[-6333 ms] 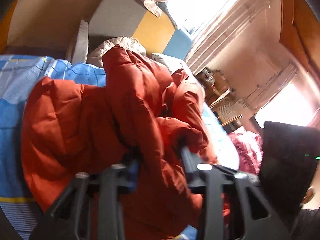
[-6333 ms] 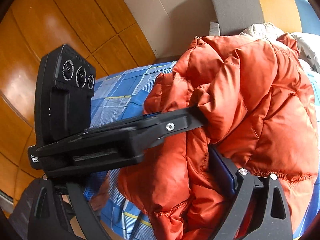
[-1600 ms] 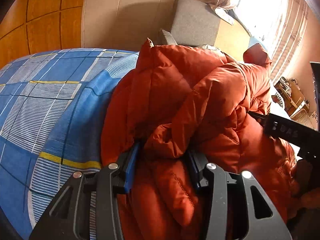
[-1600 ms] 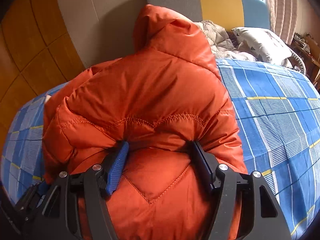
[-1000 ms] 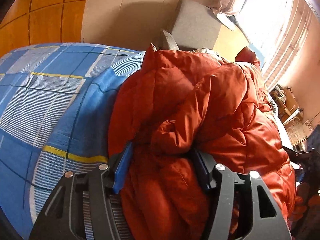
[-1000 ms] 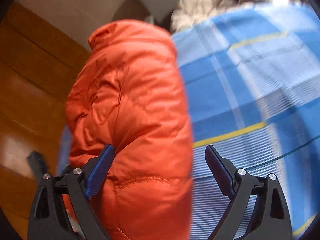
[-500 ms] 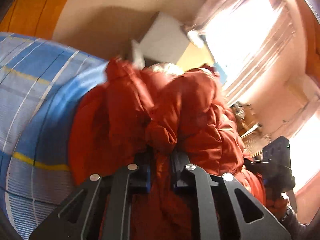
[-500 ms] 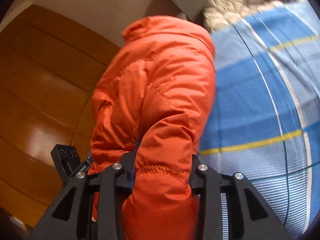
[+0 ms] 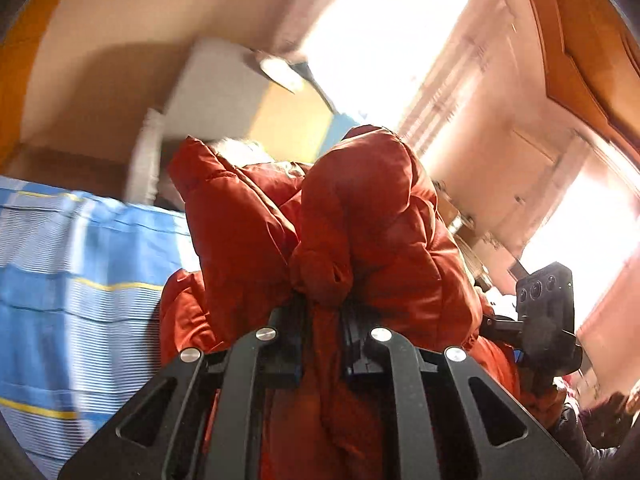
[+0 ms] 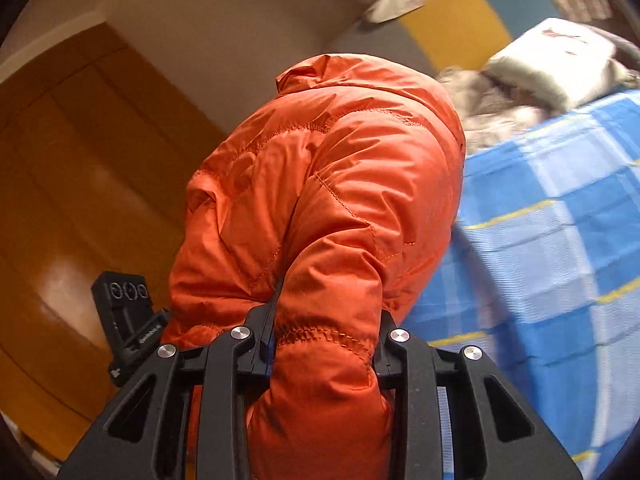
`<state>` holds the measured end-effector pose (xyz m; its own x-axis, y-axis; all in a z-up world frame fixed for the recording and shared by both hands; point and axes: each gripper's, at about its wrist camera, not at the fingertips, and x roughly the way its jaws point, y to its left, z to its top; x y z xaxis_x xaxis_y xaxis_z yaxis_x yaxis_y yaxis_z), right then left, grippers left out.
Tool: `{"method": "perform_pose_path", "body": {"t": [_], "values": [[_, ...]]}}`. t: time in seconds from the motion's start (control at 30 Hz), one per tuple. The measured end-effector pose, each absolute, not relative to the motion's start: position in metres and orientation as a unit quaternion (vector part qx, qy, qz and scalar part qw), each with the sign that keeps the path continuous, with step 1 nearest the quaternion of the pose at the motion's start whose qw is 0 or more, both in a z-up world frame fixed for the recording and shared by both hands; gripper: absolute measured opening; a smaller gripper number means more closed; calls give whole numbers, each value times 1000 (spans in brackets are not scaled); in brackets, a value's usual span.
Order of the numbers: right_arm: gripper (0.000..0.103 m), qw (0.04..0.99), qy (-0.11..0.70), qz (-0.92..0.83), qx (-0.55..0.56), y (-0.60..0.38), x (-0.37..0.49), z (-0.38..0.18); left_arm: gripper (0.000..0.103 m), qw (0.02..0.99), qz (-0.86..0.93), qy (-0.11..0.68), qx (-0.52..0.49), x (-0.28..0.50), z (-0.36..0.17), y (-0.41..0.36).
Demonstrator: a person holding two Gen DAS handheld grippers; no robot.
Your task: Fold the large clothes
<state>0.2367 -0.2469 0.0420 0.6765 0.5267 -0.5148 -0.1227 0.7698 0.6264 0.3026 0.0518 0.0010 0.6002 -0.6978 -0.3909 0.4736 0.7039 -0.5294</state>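
My left gripper (image 9: 323,312) jaws pinch a thin fold of the puffy orange jacket (image 9: 360,216). My right gripper (image 10: 326,332) jaws squeeze a fat stitched bit. The jacket hangs bunched above the blue checked bed (image 10: 552,240), with flat open bed on the right

bed (image 10: 560,240) | blue checked cover | pillow (image 10: 556,64), orange jacket (image 10: 320,200)

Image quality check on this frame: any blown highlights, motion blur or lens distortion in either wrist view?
Left wrist: windows blown out to white, headboard and bedspread smeared by motion, jacket in shade. Right wrist: evenly lit, jacket stitching sharp, bedspread and pillow blurred. Both: fisheye bending, dark corners.
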Motion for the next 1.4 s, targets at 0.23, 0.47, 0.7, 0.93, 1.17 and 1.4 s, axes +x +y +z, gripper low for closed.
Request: {"method": "perform_pose_path", "body": {"t": [0.23,0.47,0.7,0.93,1.17,1.4], "values": [[30,869,403,94,272,-332,206,-5,12,843,-357,373,-153,308,-48,-52],[44,860,424,65,275,-354,193,-46,12,845,-314,415,-124,302,-89,-65],[74,885,412,-27,216,-340,182,-28,12,856,-276,428,-91,299,-85,-69],[72,917,368,-85,127,-313,149,5,26,876,-257,389,-121,270,-53,-56],[71,913,388,-70,104,-290,148,-3,54,881,-289,359,-109,275,-24,-62],[71,912,390,-72,106,-290,148,-6,5,859,-306,395,-109,304,-49,-79]]}}
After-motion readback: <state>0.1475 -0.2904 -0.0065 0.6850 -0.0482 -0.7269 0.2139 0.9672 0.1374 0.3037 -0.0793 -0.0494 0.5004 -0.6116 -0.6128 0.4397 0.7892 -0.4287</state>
